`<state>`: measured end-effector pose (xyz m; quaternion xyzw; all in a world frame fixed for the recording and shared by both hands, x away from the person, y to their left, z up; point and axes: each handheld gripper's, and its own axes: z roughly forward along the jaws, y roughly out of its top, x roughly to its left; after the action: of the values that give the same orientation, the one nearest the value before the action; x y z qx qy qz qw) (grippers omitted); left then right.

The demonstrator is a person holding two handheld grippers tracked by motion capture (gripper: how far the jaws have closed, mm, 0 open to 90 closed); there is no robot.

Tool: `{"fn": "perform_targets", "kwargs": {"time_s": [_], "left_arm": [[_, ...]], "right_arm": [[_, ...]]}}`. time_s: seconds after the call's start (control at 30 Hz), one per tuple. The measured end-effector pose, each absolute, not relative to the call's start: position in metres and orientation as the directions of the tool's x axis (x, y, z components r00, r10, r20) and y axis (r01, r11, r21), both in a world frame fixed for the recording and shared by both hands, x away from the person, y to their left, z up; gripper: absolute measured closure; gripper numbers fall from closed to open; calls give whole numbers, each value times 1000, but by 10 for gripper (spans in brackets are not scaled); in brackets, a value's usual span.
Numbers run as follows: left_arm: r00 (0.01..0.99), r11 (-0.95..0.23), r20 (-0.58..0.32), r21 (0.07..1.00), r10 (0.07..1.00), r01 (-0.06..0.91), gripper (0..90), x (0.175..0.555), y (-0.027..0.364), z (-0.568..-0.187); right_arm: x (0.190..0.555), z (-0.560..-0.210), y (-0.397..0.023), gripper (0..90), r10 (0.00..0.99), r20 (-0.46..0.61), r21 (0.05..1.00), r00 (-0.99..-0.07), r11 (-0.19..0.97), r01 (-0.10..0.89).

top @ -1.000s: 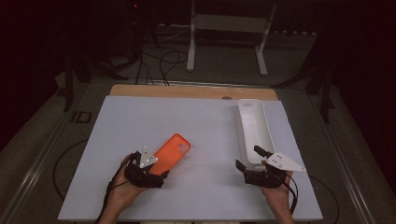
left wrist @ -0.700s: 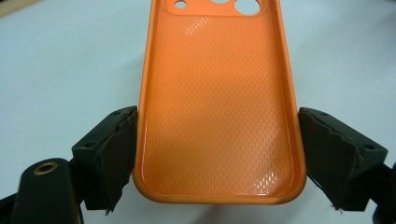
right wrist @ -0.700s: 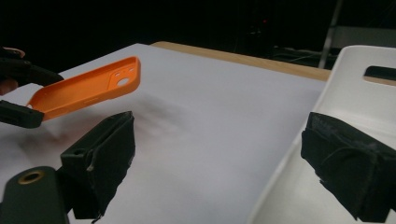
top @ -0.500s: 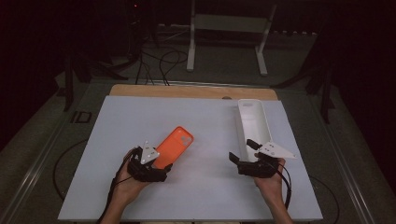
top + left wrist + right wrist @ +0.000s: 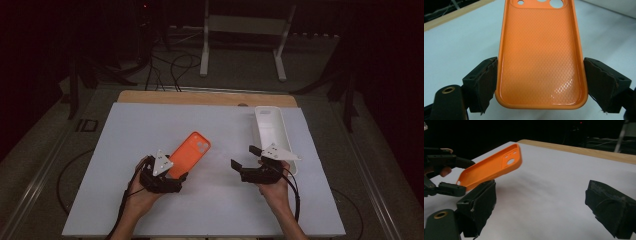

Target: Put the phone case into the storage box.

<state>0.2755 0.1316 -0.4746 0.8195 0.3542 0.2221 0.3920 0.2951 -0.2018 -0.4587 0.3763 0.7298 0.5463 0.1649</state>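
Black jaws of the left gripper [image 5: 540, 82] stand at either side of an orange phone case [image 5: 541, 55], pressing on its long edges near the bottom end, so the case is clamped across its width. Its hollow, textured inside faces the camera in the left gripper view, with the lens cut-outs at the far end. In the high view the left gripper [image 5: 167, 176] sits near the front of the white table [image 5: 150, 130], left of centre, and the phone case [image 5: 190, 152] slants away from it toward the middle. From the right gripper view the phone case [image 5: 491, 168] hangs clear of the table, its far end raised and a faint shadow beneath it.

To the right, at about the same depth, the right gripper [image 5: 245, 157] points left toward the case, well apart from it; its jaws stand wide with nothing between them. Just behind the right hand [image 5: 272, 187] lies a white tray [image 5: 267, 125], long and narrow, running toward the far edge. Beyond the white surface a strip of wood [image 5: 200, 97] borders the table.
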Motion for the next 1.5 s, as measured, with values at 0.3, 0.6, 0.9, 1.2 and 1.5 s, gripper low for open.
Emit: {"fn": "perform_targets", "kwargs": {"time_s": [0.3,0.6,0.9,1.2,1.5], "left_arm": [[663,-448,104,812,742,374,166,277,121,-471],[677,-454,119,822,726,343,166,279,108,-466],[686,-452,126,833,716,319,166,278,101,-462],[698,-441,123,847,705,297,166,275,95,-457],[706,-427,123,863,697,271,166,272,90,-454]], "right_arm": [[305,-458,-183,100,697,222,910,-682,103,402],[312,-452,-166,100,674,243,903,-698,105,416],[319,-453,-154,100,652,298,884,-697,87,459],[326,-452,-142,125,619,347,859,-704,91,503],[330,-454,-138,387,585,417,837,-696,51,545]]}}
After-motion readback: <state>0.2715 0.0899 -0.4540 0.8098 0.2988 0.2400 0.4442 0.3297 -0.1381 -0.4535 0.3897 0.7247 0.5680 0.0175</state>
